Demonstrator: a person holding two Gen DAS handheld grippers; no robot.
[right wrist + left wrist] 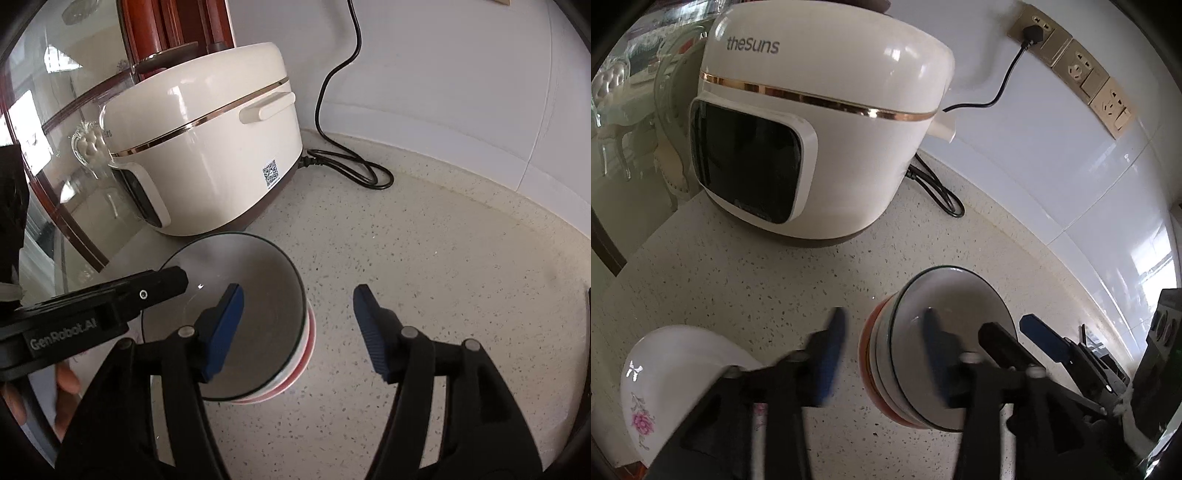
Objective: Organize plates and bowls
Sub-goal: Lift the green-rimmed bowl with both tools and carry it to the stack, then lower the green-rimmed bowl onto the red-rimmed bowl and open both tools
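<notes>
Now the stack of bowls (236, 317) stands on the speckled countertop (424, 258), in front of the white rice cooker (207, 147) and apart from it. Its top bowl is grey with a dark rim, and below it show white and red bands of the bowls underneath. The left gripper (882, 332) has its fingers parted on either side of the near rim: one blue pad lies over the inside of the grey bowl and the other outside the stack, and both are blurred, so it seems they do not press on the rim, but I cannot be sure. The right gripper (297, 321) is also released, its jaws standing wide; its left blue pad is over the inside of the grey bowl and its right pad hangs over bare countertop. Nothing is clamped between them. A second white bowl with pink flowers (672, 380) lies on its side near the left edge of the left wrist view, well apart from the stack. Behind the cooker a black cord (1004, 85) goes up the white wall to the sockets (1071, 66).
</notes>
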